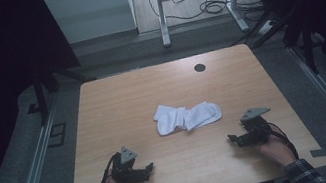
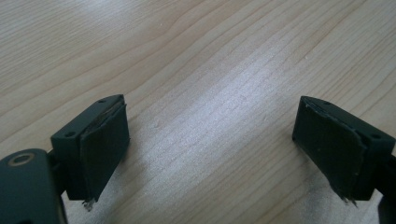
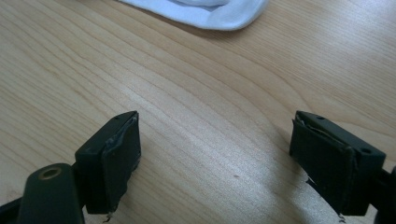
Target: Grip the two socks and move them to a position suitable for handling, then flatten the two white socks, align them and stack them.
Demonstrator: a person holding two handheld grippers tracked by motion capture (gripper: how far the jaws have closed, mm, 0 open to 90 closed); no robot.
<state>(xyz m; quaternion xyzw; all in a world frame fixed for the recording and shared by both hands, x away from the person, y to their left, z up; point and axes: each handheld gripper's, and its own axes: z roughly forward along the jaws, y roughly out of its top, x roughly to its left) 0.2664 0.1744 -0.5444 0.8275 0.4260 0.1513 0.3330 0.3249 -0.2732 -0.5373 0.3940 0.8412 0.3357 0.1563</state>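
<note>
Both grippers rest low at the near edge of the table (image 1: 103, 112), jaws spread wide and empty. The left gripper (image 1: 150, 166) sits at about seven o'clock from the table's middle, and in the left gripper view its two black pads (image 2: 105, 140) have only bare wood grain between them. The right gripper (image 1: 230, 137) sits at about five o'clock, equally parted; in the right gripper view its pads (image 3: 122, 154) frame bare wood too, with the edge of the white cloth at twelve o'clock, well apart from the jaws.

That cloth is a pair of white socks (image 1: 187, 116), lying flat near the table's centre, one overlapping the other where they meet. From the left gripper they lie towards one o'clock; from the right, towards eleven.

Several things could go wrong from here, as I judge it. The socks are thin and limp, so pads coming down flat could skid over the fabric and push it into a bunch instead of pinching it. Because the two overlap, a grab near the join could lift both at once. A jaw driven down too steeply could scrape the wood and miss the cloth. If both grippers converge on the middle together, they could knock into each other.
</note>
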